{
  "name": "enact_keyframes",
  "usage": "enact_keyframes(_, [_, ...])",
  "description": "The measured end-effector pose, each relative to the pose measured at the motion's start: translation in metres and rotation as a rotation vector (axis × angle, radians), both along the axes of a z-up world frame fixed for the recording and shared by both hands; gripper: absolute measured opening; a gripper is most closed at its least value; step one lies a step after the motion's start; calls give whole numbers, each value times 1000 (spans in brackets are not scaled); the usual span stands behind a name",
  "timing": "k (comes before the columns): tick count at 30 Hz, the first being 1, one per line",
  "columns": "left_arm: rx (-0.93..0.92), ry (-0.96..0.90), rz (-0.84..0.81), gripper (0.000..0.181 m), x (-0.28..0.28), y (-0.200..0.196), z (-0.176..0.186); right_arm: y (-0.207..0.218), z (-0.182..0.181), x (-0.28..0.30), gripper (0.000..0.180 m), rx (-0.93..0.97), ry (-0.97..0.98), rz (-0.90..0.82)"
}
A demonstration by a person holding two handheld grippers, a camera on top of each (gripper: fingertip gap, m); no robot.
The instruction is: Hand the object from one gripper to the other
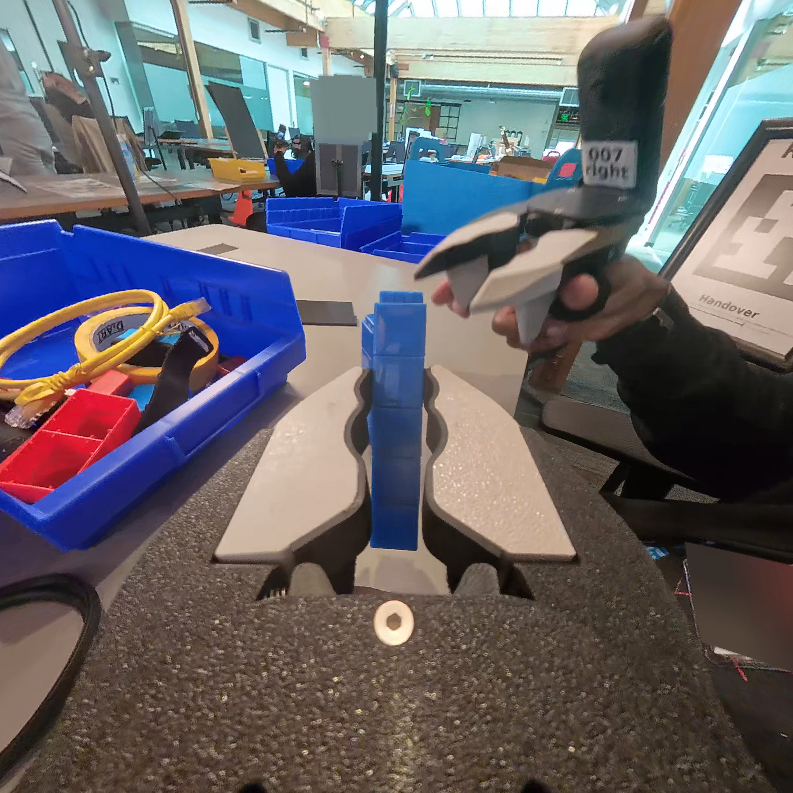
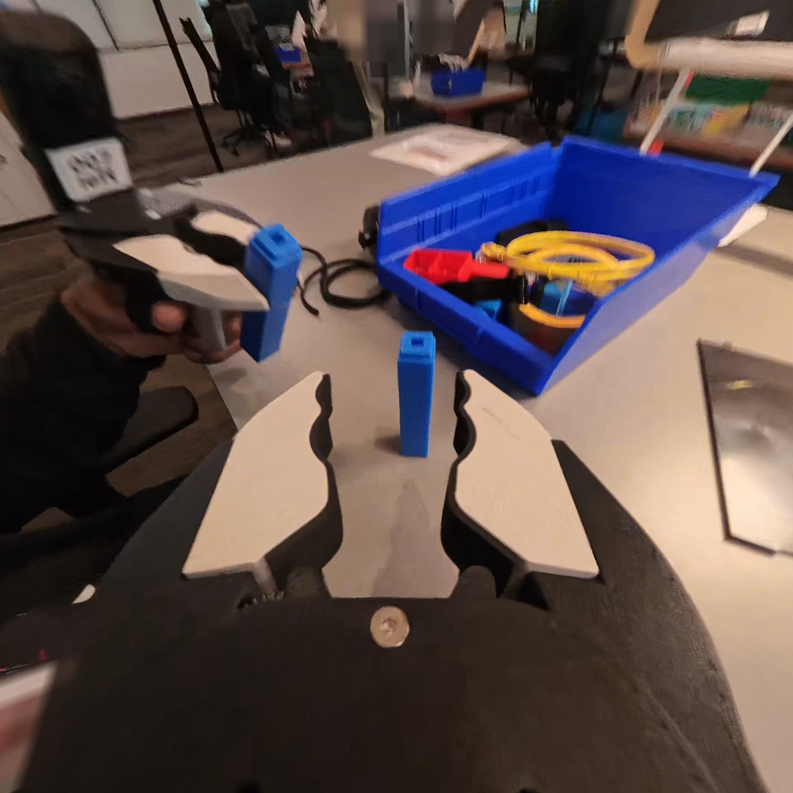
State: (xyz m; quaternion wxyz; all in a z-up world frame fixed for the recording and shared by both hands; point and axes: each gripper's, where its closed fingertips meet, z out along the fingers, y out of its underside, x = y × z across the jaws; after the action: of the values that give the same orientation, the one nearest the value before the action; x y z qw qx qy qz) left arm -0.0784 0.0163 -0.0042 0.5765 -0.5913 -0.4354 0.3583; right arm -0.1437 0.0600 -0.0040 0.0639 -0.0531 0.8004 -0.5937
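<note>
My left gripper (image 1: 394, 373) is shut on a long blue block (image 1: 397, 450) that stands upright between its fingers. In the right wrist view the left gripper (image 2: 257, 270) is at the left, lifted above the table edge with that held block (image 2: 272, 292). My right gripper (image 2: 392, 376) is open and empty. A second blue block (image 2: 414, 394) stands upright on the grey table (image 2: 600, 429) in the gap between its fingers, touching neither. In the left wrist view the right gripper (image 1: 446, 289) is at the upper right, open, in a person's hand.
A blue bin (image 1: 240, 300) holding a yellow cable (image 1: 107, 326), a tape roll and red trays sits on the table; it also shows in the right wrist view (image 2: 472, 201). A black cord (image 2: 343, 283) lies beside it. A framed sign (image 1: 738, 240) stands at the right.
</note>
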Motion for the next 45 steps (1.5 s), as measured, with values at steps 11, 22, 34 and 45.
enact_keyframes(11, [-6, -59, 23, 23, -4, 4, -8, -40, -78, -13, 23, 268, 152, -105])
enact_keyframes(22, [165, -103, -167, 22, 1, 28, -8, -17, 42, 20, 21, -186, -291, 290])
enact_keyframes(34, [242, -120, -359, 23, 13, 57, -2, -2, 64, 54, 21, -196, -385, 505])
enact_keyframes(45, [209, -143, -339, 22, 12, 53, -7, -5, 57, 56, 21, -150, -392, 526])
